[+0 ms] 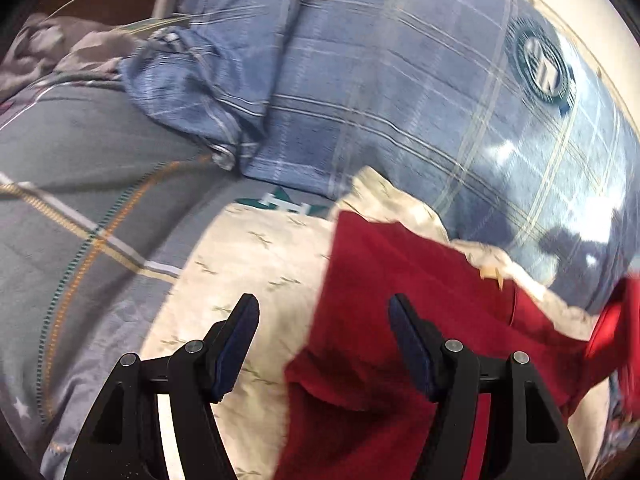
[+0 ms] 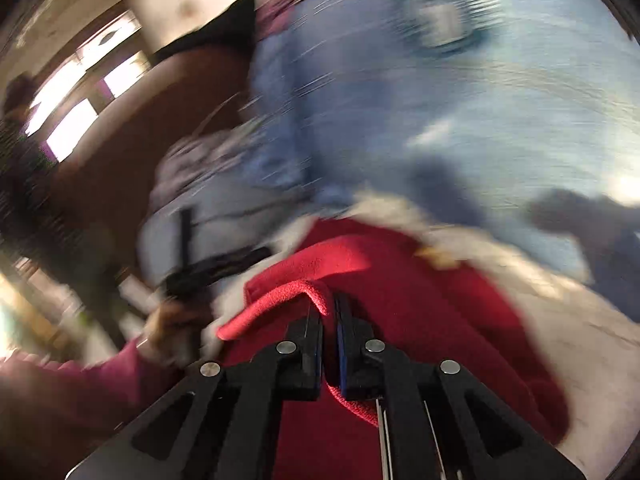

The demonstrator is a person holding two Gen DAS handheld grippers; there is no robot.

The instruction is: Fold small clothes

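Observation:
A small red garment [image 1: 404, 292] lies on a cream patterned cloth [image 1: 256, 264] on the bed. My left gripper [image 1: 324, 310] hovers over its left edge, jaws wide apart with nothing between them. In the blurred right wrist view, my right gripper [image 2: 329, 308] is shut on a thick hem of the red garment [image 2: 400, 280], which bunches up between the pads and drapes away beneath. The other gripper [image 2: 212, 268] and a hand in a maroon sleeve [image 2: 80, 376] show at the left of that view.
A blue plaid blanket [image 1: 400, 80] with a round green emblem [image 1: 544, 64] covers the far side. A grey bedsheet [image 1: 100, 184] with orange and teal lines spreads to the left. A white charger and cable [image 1: 164, 0] lie at the top left, near a crumpled grey cloth [image 1: 52, 48].

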